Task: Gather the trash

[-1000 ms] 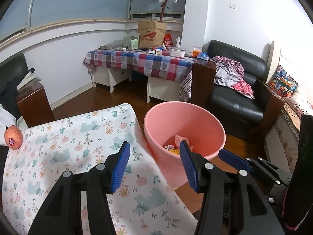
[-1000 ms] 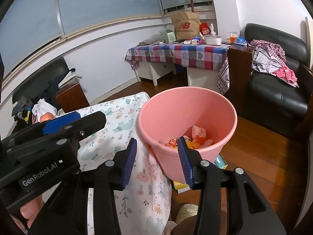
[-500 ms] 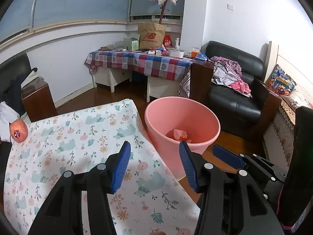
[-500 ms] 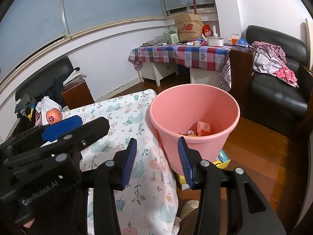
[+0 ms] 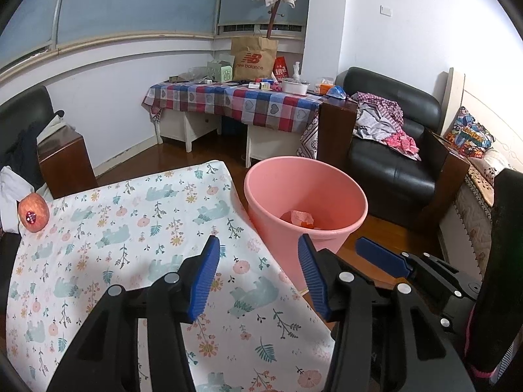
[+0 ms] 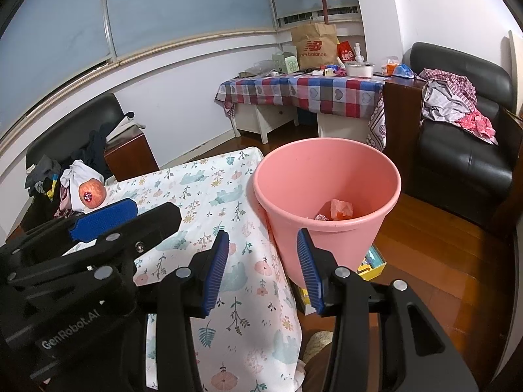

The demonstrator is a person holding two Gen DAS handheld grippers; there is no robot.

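- My left gripper [image 5: 258, 274] hangs over the edge of the floral-cloth surface [image 5: 130, 228]; its jaws are wide, easing inward, with nothing between them.
- My right gripper [image 6: 261, 269] is parted and empty, just beside it.
- The pink bin [image 6: 327, 196] stands on the floor against the surface, crumpled trash [image 6: 340, 210] at its bottom.
- An apple [image 5: 33, 215] sits at the far left corner.

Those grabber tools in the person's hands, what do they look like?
Each is black, angular plastic with silver screws. The left gripper and right gripper each carry two ribbed blue pads. White lettering on the left one's side reads GenRobot.AI.
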